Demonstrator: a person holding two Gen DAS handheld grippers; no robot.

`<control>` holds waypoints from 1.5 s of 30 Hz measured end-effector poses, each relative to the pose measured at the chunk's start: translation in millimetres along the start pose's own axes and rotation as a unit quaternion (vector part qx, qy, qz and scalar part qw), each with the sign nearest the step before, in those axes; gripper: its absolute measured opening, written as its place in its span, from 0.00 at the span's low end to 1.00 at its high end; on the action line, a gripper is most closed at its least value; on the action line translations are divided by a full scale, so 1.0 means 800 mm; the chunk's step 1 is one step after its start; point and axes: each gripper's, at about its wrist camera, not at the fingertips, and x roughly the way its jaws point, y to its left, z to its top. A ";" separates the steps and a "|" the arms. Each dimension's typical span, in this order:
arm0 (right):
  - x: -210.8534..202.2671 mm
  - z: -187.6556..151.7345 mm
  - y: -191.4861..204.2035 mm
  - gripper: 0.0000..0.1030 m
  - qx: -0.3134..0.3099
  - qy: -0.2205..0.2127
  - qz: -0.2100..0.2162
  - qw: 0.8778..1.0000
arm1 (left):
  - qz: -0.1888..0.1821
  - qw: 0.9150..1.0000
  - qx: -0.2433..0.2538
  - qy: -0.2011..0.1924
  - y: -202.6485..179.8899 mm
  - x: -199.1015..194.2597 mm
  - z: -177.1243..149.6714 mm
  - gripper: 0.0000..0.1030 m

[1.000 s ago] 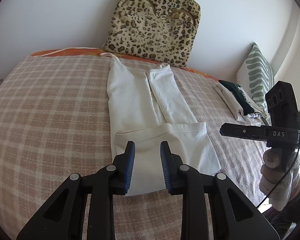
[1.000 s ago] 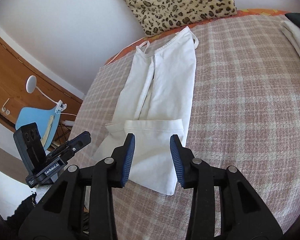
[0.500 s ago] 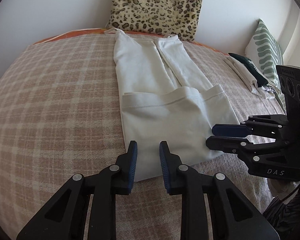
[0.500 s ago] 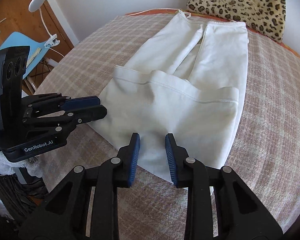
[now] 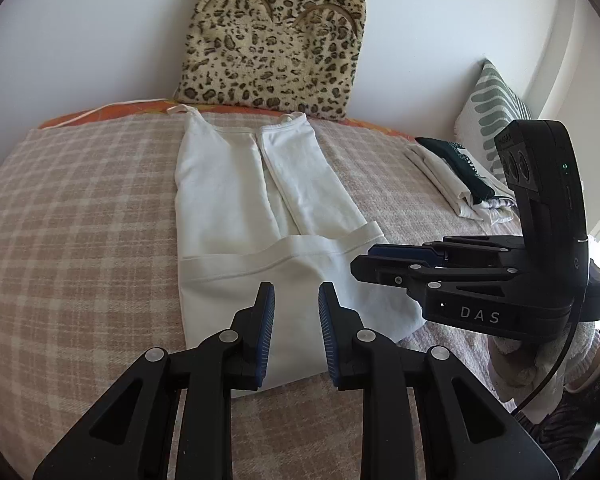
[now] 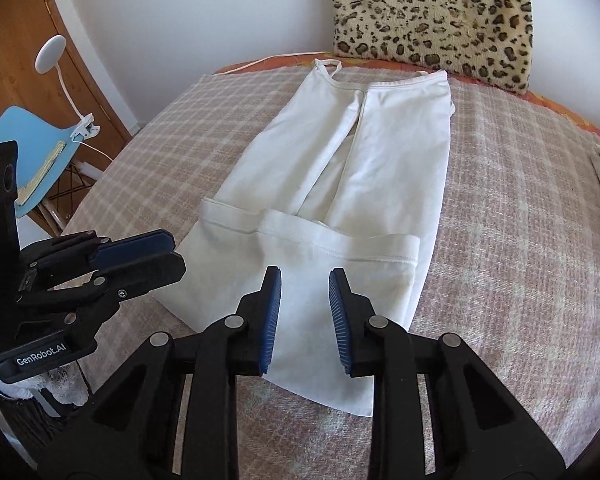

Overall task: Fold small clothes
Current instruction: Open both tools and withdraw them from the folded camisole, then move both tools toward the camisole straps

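I hold the left gripper (image 5: 296, 332) over the near end of the white top (image 5: 236, 200), its jaws a little apart with nothing pinched between them. The right gripper (image 6: 305, 316) hangs over the same end, and its jaws are narrowed but not touching, with only air in the gap and the cloth lying flat beneath. Each gripper also shows in the other's view, just off the top's side edges, so I judge I am bracketing the folded end to lift both corners together.

The top lies lengthwise on the checked bed (image 5: 80, 208), sides tucked inward, straps toward the leopard cushion (image 5: 276, 40), and the hem is already turned up into a band, which keeps the shape narrow for another fold. A finished stack (image 5: 456, 184) sits well apart by the striped pillow (image 5: 492, 120).
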 end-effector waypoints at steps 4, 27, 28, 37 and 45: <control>0.010 0.002 -0.021 0.24 0.023 0.013 -0.006 1.000 | 0.004 1.000 0.028 0.008 -0.019 0.024 0.006 0.21; -0.015 0.014 -0.095 0.23 0.084 0.005 -0.007 0.996 | 0.046 0.995 -0.086 -0.020 0.100 0.013 0.048 0.21; -0.018 0.016 -0.100 0.25 0.091 -0.002 -0.005 0.996 | 0.040 0.995 -0.090 -0.026 0.106 0.010 0.053 0.22; -0.017 0.046 -0.143 0.47 0.148 -0.037 0.023 0.988 | -0.014 0.993 -0.120 -0.009 0.142 0.030 0.093 0.45; 0.000 0.096 -0.170 0.61 0.157 -0.033 0.060 0.985 | -0.045 0.985 -0.165 0.035 0.184 0.082 0.125 0.46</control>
